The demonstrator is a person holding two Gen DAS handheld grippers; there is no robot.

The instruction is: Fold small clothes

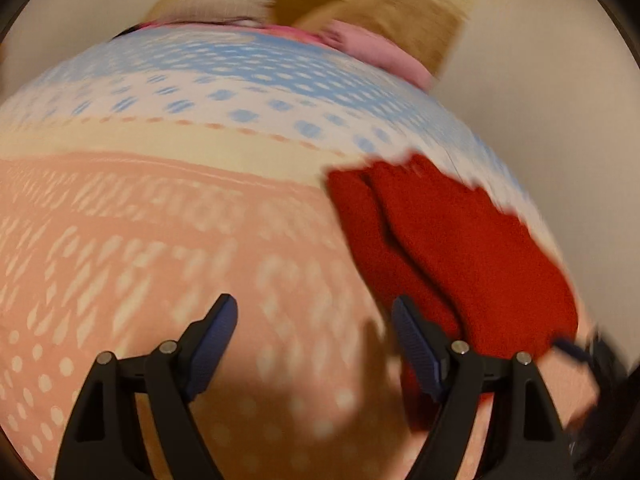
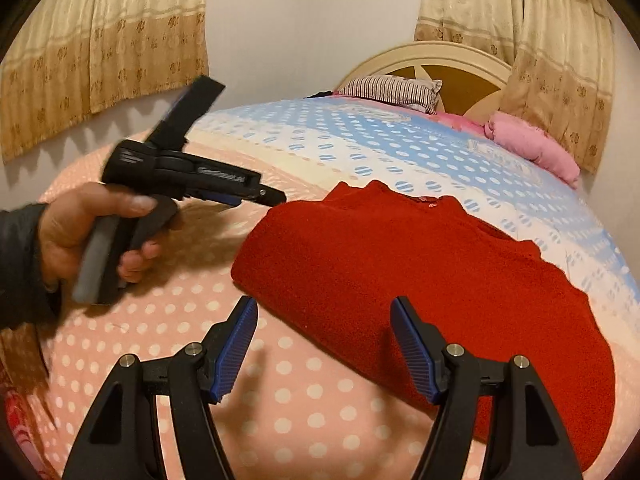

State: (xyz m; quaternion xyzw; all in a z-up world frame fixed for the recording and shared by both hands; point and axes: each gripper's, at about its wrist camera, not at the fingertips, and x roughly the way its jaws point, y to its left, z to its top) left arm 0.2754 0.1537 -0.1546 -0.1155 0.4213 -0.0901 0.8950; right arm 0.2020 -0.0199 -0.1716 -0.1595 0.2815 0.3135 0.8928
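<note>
A red knit garment (image 2: 420, 280) lies folded on the polka-dot bedspread (image 2: 280, 400). My right gripper (image 2: 324, 344) is open and empty, held just above the garment's near left edge. My left gripper (image 1: 314, 340) is open and empty over the pink part of the bedspread (image 1: 160, 260), with the red garment (image 1: 460, 252) to its right; that view is blurred. The left gripper also shows in the right wrist view (image 2: 256, 196), held in a hand at the garment's far left corner.
A striped pillow (image 2: 394, 92) and a pink bundle of cloth (image 2: 532, 146) lie at the head of the bed by the cream headboard (image 2: 440, 56). Curtains (image 2: 104, 40) hang on the wall at left and right.
</note>
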